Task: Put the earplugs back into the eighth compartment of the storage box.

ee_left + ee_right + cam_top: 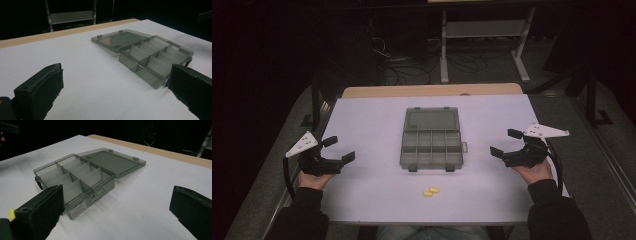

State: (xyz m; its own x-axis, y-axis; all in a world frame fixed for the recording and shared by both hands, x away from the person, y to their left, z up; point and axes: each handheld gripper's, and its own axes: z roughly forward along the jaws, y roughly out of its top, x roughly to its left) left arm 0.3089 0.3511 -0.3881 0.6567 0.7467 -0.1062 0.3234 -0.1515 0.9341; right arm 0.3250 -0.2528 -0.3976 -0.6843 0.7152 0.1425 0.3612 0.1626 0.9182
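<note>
Yellow pills (430, 191), two small glossy ovals, sit nearest you on the matte white table (362, 190), then your left gripper (338, 150) and right gripper (502, 142), both spread wide and empty, flank the smoky see-through plastic organizer box (431, 145) mid-table.

The white table (362, 125) carries an open grey compartment box (432, 142) and two yellow pieces (430, 191).

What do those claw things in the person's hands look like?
Each is black. The left gripper and right gripper have two chunky, blocky jaws, a pale grey three-cornered plate on top and a black cable trailing back. The person wears dark long sleeves.
</note>
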